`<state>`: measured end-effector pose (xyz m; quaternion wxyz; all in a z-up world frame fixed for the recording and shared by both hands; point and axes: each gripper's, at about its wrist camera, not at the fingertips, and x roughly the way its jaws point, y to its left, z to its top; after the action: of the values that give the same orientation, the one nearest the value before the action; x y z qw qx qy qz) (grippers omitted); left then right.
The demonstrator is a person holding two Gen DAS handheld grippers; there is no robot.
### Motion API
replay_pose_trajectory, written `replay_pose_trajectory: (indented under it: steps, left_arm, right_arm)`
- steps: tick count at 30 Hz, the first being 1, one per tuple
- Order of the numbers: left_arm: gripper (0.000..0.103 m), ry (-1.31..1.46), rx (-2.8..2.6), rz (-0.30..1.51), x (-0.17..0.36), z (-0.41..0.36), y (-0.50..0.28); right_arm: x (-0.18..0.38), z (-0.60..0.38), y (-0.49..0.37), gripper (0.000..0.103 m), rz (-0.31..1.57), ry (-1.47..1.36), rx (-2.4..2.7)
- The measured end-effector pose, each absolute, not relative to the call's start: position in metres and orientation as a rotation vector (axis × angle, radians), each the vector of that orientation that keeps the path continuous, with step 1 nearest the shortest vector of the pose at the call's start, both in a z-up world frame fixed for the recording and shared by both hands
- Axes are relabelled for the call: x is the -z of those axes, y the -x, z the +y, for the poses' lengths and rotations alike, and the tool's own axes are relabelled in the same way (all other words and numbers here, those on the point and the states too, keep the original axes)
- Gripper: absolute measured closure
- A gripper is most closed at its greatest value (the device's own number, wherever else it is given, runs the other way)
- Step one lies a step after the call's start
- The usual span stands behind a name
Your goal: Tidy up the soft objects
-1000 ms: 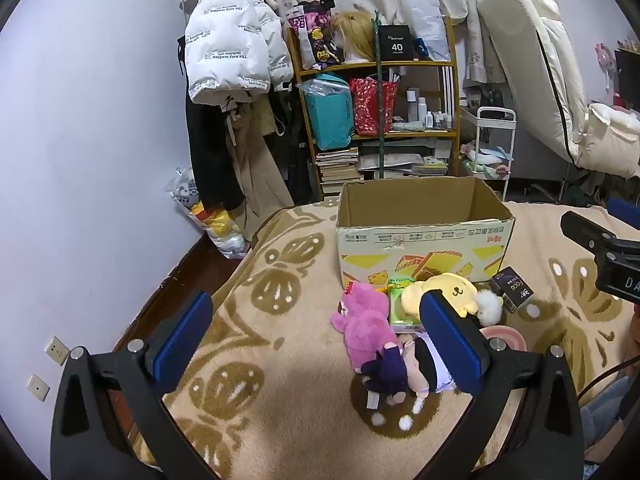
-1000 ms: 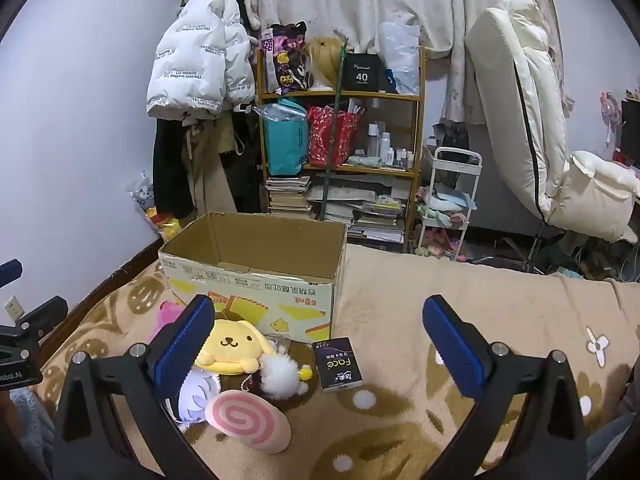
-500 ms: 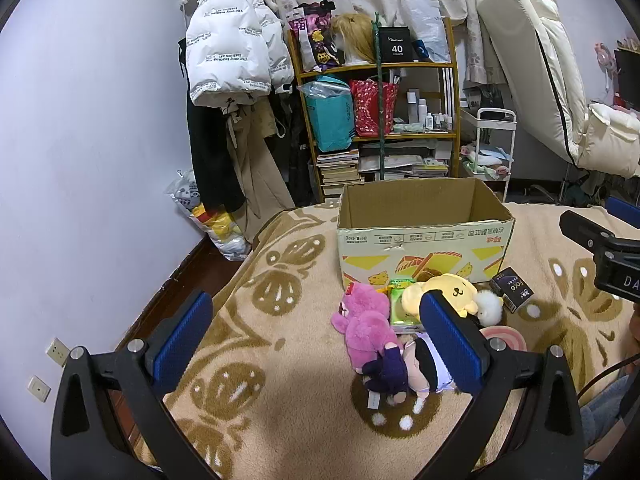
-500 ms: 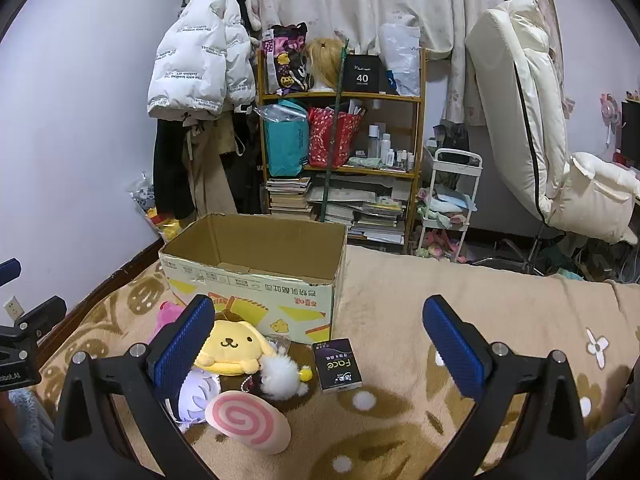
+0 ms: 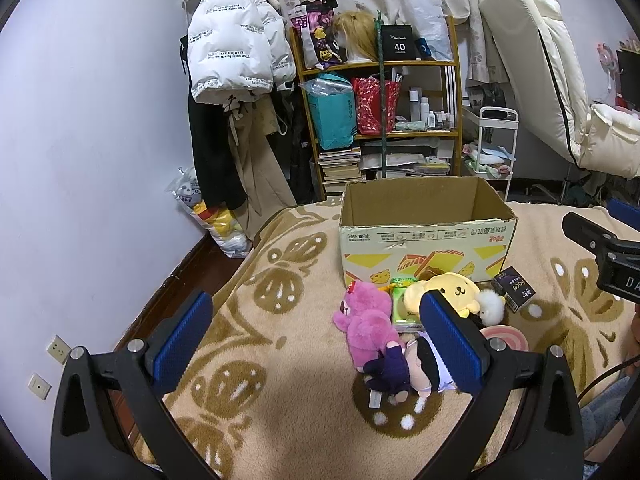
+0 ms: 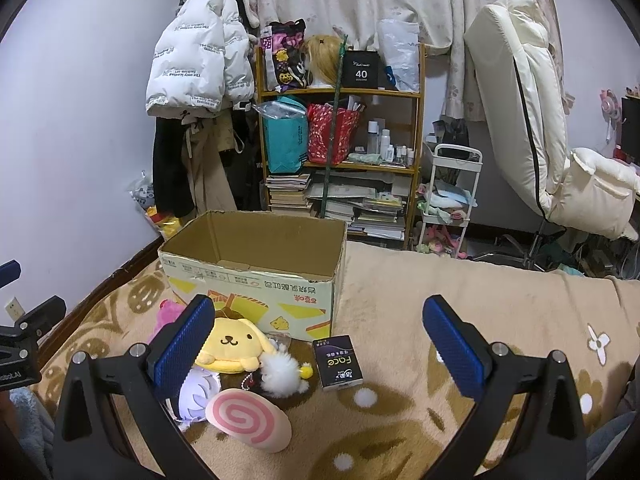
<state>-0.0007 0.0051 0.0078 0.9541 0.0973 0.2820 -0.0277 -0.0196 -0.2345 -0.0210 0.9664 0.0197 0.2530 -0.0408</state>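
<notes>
An open cardboard box [image 5: 426, 236] stands on the beige patterned blanket [image 5: 280, 328]; it also shows in the right wrist view [image 6: 256, 276]. In front of it lie a pink plush [image 5: 366, 320], a yellow dog plush [image 5: 452, 290] [image 6: 234, 344], a dark-haired doll [image 5: 416, 364], a white pompom [image 6: 282, 370] and a pink swirl roll cushion [image 6: 248, 420]. My left gripper [image 5: 318, 340] is open and empty, held above the blanket left of the toys. My right gripper [image 6: 318, 344] is open and empty, above the toys and the blanket.
A black "Face" carton [image 6: 338, 358] lies right of the toys. A green packet [image 5: 402, 308] lies between the plushes. Behind the box stand a cluttered shelf [image 6: 340, 152], hanging coats [image 6: 196, 80], a white trolley [image 6: 448, 196] and a cream recliner [image 6: 532, 120].
</notes>
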Motion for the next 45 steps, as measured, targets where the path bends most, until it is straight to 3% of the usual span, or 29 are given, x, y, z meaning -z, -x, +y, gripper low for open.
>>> replay_pose_trajectory:
  steps: [45]
  left_arm:
    - [0.001,-0.197,0.052,0.579,-0.002,0.008,-0.001]
  right_arm:
    - [0.038,-0.229,0.019,0.0,0.533,-0.038,0.079]
